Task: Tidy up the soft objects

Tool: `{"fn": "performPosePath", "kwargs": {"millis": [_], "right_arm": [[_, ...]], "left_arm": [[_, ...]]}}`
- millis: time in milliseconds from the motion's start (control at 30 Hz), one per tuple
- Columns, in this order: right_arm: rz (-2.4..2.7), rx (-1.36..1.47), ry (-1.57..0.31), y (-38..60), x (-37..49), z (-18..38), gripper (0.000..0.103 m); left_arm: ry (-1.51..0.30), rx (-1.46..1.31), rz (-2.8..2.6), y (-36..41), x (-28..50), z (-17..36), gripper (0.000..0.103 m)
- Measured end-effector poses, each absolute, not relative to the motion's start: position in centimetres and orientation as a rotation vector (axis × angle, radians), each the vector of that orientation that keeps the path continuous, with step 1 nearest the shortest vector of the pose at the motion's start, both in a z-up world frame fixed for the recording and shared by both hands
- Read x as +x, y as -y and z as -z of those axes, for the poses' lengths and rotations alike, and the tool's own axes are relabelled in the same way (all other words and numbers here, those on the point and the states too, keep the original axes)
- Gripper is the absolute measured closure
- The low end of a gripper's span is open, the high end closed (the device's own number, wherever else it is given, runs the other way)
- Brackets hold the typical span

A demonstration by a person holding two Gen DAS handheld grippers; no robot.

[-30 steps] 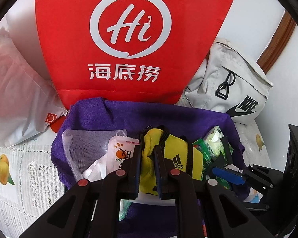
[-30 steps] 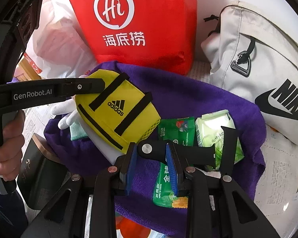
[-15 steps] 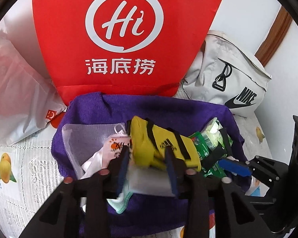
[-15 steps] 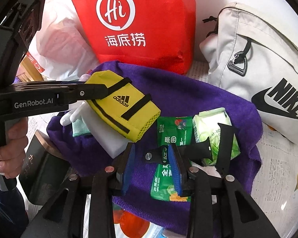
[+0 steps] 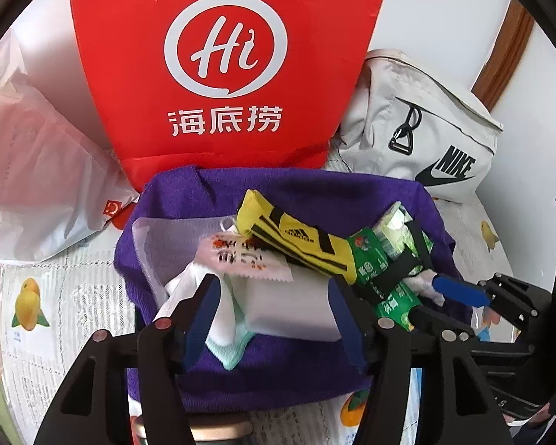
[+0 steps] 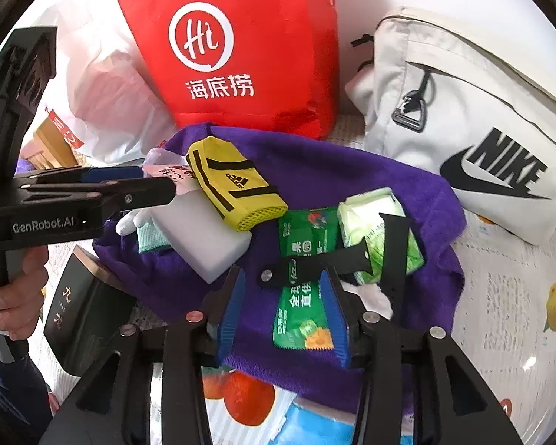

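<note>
A purple towel is spread on the table with soft things piled on it. A yellow adidas pouch lies free across a white foam block, next to a white sachet. My left gripper hangs over the block with its jaws opening and nothing pinched. In the right wrist view a black strap lies over a green snack packet beside a pale green tissue pack. My right gripper is just behind the strap. Its jaws are opening astride the packet, and the pads are off it.
A red paper bag stands behind the towel, a grey Nike bag to its right and a white plastic bag to its left. A black box sits by the towel's near left corner, beside the person's hand.
The left jaws let go of the yellow pouch, widened and drew back; the pouch now rests on the white block. The right jaws released the black strap and pulled back slightly.
</note>
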State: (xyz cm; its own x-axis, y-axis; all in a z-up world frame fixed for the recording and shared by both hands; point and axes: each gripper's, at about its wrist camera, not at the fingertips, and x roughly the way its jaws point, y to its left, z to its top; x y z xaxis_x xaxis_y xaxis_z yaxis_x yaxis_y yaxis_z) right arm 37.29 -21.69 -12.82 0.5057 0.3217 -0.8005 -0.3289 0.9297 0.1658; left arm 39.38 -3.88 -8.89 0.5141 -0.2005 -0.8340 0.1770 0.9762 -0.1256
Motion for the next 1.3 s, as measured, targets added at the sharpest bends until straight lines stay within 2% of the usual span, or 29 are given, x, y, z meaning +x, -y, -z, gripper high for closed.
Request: {"fn": "performPosePath", "kwargs": {"millis": [133,233,367,500,600,767,867,1300], "right_arm": [[-0.378,0.004,-0.961,22.5,36.5,12.5,0.059],[-0.366,0.011,-0.960,22.7,36.0,12.3,0.050],[-0.339,0.010,-0.954,23.2,34.8,11.9,0.048],[-0.313,0.022,-0.946,23.7,33.5,11.2,0.039],[-0.293,0.031,-0.940,23.9,32.4,10.6,0.032],[-0.271,0.038,-0.930,24.2,30.3,9.6,0.027],[-0.255,0.034,-0.926,24.3,28.8,9.2,0.016],[-0.185,0.050,-0.852,25.9,20.8,7.4,0.012]], "left_arm": [[-0.998,-0.016,0.213,3.9,38.4,8.5,0.038],[-0.999,-0.022,0.198,3.8,37.7,8.2,0.032],[-0.993,0.000,0.165,4.1,36.3,7.7,0.023],[-0.984,0.012,0.142,4.2,34.5,7.1,0.015],[-0.978,0.011,0.131,4.0,33.0,6.7,0.014],[-0.957,0.003,0.093,3.5,30.1,5.9,0.012],[-0.941,-0.022,0.072,3.0,28.5,5.3,0.011],[-0.878,-0.037,0.049,2.7,19.7,2.9,0.011]]}}
